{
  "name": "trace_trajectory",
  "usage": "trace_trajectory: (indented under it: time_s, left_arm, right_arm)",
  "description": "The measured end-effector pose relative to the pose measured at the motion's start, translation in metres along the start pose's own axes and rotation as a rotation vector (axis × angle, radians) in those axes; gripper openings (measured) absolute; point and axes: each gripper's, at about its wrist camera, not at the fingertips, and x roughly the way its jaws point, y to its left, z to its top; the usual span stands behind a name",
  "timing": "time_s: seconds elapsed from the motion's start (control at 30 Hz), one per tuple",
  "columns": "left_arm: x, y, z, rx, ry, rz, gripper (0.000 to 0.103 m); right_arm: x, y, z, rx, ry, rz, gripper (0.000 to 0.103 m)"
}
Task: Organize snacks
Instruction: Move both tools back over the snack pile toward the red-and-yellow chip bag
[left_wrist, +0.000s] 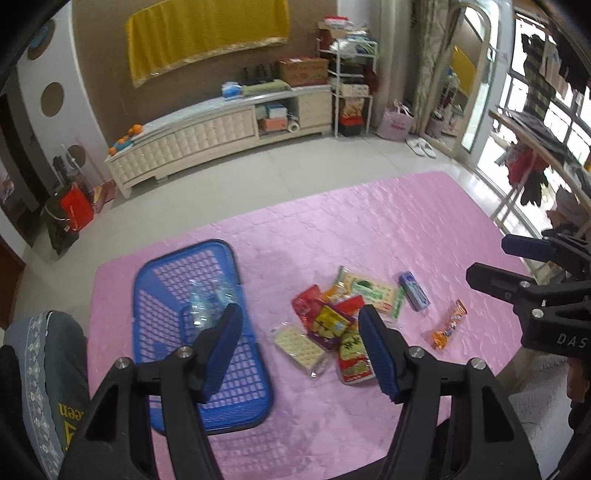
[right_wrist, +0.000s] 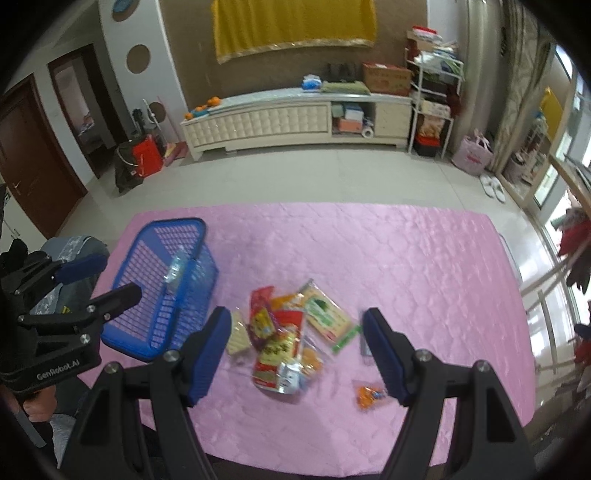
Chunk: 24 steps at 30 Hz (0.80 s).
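A blue plastic basket (left_wrist: 255, 373) (right_wrist: 129, 341) sits on the left of the pink quilted table (left_wrist: 369, 229) (right_wrist: 369, 251), with a clear wrapped item (left_wrist: 207, 299) (right_wrist: 176, 266) inside. A pile of snack packets (left_wrist: 332, 325) (right_wrist: 288, 332) lies in the middle. A blue packet (left_wrist: 414, 291) and an orange snack bar (left_wrist: 448, 325) (right_wrist: 369, 397) lie to its right. My left gripper (left_wrist: 299, 349) is open and empty, held above the table between basket and pile. My right gripper (right_wrist: 297, 352) is open and empty above the pile. Each gripper shows in the other's view, the right one (left_wrist: 495, 264) and the left one (right_wrist: 110, 273).
Tiled floor lies beyond the table. A cream TV cabinet (left_wrist: 221, 136) (right_wrist: 295, 118) stands against the far wall, a shelf rack (left_wrist: 351, 74) beside it. A drying rack with clothes (left_wrist: 535, 158) stands at the right by the window. A person's knee (left_wrist: 44, 369) is at the left.
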Motion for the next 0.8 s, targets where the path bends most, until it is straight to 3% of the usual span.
trace_trajectory:
  time_s: [0.27, 0.53, 0.8]
  left_arm:
    - [0.063, -0.044, -0.025, 0.030, 0.115, -0.033, 0.064]
    - [0.129, -0.063, -0.049, 0.016, 0.252, -0.039, 0.064]
    - [0.190, -0.053, -0.069, -0.136, 0.403, -0.102, 0.064]
  right_arm:
    - [0.034, -0.039, -0.036, 0.036, 0.093, -0.015, 0.078]
    - [0.079, -0.060, -0.066, 0.042, 0.169, -0.012, 0.078]
    - [0.123, -0.069, -0.082, 0.058, 0.241, 0.020, 0.078]
